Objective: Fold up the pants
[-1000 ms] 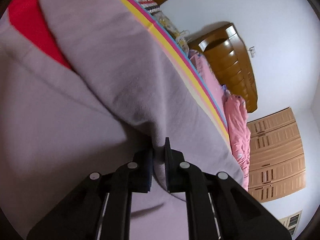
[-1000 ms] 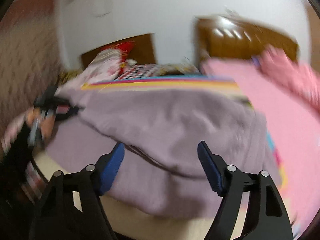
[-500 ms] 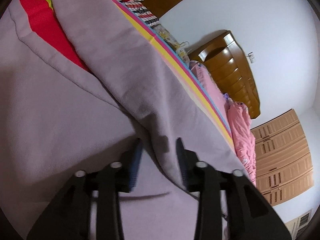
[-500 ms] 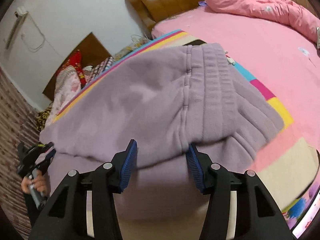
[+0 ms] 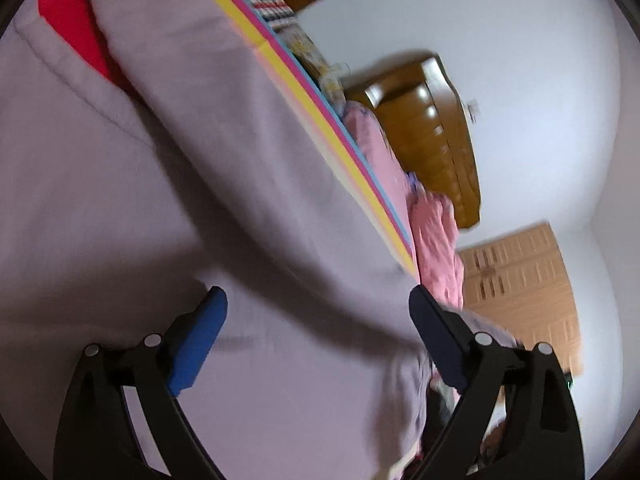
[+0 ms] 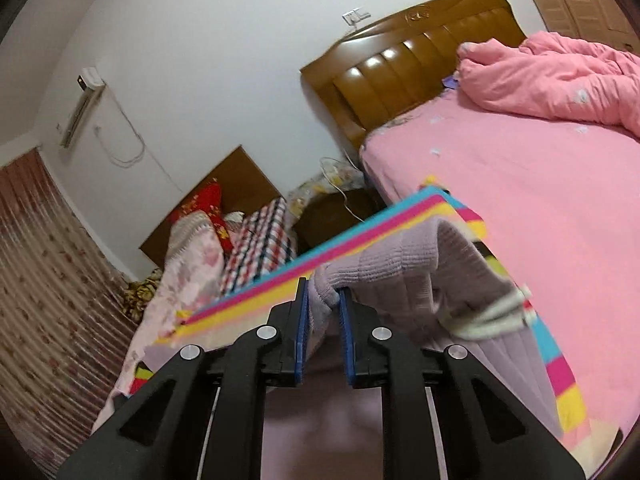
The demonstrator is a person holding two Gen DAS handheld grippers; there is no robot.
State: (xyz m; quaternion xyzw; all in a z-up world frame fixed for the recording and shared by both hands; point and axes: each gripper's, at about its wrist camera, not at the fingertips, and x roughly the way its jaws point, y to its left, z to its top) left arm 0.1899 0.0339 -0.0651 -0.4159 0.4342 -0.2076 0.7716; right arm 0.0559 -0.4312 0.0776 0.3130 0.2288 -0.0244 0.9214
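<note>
Lilac pants [image 6: 404, 268] beside pink bed [image 6: 520, 184], wooden headboard [image 6: 412, 64]

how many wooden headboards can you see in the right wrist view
2. The big padded wooden headboard stands at the head of the pink bed, upper right. A smaller plain headboard stands against the wall at left centre, behind the pillows. Others may be out of frame.

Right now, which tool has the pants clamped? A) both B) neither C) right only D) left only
C: the right tool is shut on a bunched ribbed edge of the lilac pants, while the left tool is spread wide open over the fabric.
</note>
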